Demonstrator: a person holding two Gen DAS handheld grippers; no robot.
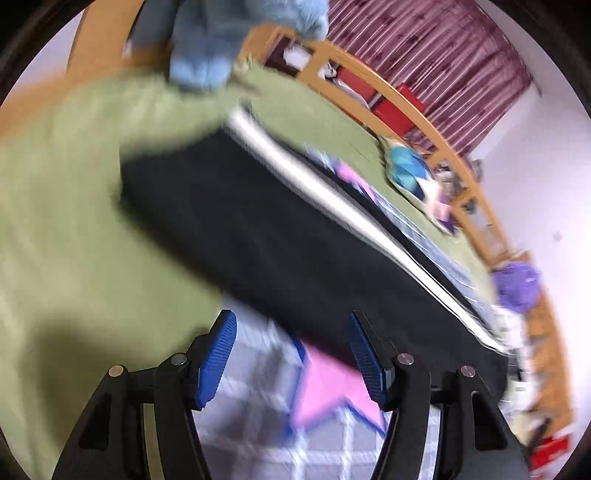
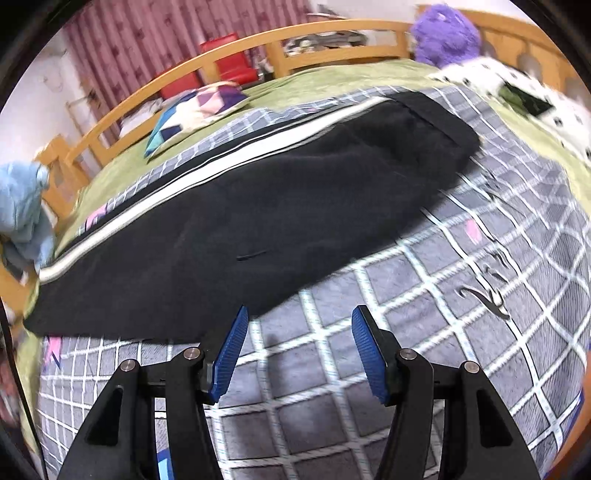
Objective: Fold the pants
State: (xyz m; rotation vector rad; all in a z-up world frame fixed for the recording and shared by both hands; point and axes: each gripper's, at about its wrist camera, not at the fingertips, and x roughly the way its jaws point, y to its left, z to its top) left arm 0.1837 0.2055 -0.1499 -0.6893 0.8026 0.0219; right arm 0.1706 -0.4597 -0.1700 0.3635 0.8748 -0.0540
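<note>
Black pants with a white side stripe lie flat along a grey checked blanket on the bed, legs stacked one on the other. They also show in the blurred left wrist view. My left gripper is open and empty, just short of the pants' near edge, over a pink star on the blanket. My right gripper is open and empty, its left fingertip at the pants' near edge.
A green bedspread lies under the blanket. A wooden bed rail runs along the far side. A patchwork pillow, a purple plush, a spotted white cloth and a light blue plush sit around the bed's edges.
</note>
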